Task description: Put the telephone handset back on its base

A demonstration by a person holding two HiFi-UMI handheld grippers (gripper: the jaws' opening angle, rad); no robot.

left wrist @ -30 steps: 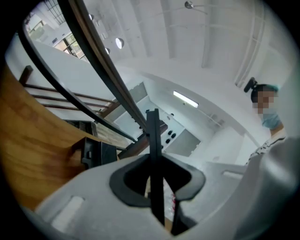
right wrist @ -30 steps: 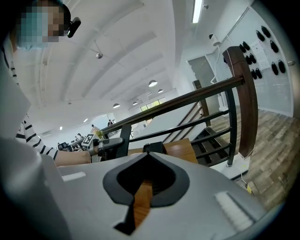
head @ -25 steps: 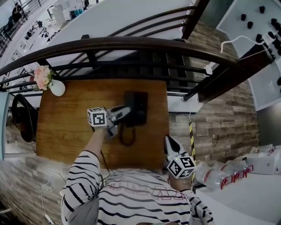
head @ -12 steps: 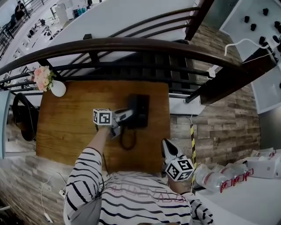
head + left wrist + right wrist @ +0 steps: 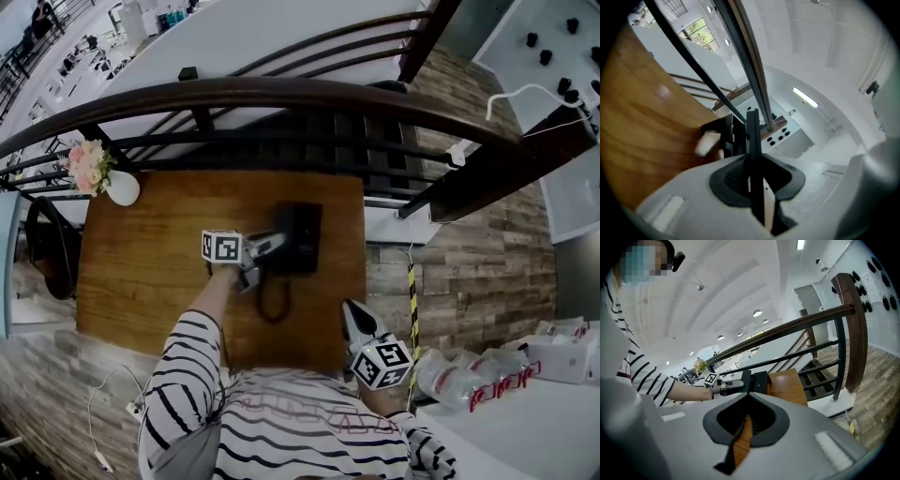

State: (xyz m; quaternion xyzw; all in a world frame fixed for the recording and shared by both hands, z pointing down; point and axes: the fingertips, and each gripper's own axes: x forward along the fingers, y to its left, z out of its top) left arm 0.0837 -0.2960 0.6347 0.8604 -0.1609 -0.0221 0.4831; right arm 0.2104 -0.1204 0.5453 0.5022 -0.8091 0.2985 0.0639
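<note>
In the head view a wooden table [image 5: 141,272] stands against a dark railing [image 5: 281,94], with a white vase [image 5: 122,189] of pink flowers [image 5: 91,164] at its far left corner. The black telephone base [image 5: 307,239] sits near the middle of the table's right half. The left gripper [image 5: 272,244] reaches in from the left on a striped sleeve [image 5: 187,366], and the black handset [image 5: 284,228] in its jaws is at the base's left side; whether the two touch cannot be told from here. The dark cord [image 5: 272,302] loops on the wood from there toward the near edge. The right gripper [image 5: 349,307] hangs over the table's near right corner, well apart from the phone. In the left gripper view the jaws are clamped on the handset, seen edge-on as a thin black slab standing up between them, with the base just beyond it and the tabletop tilted across the left. In the right gripper view the jaws stand only a narrow slit apart, with nothing held and wood showing through the gap; farther off, the left gripper holds the handset just beside the base near the table's right edge.
</note>
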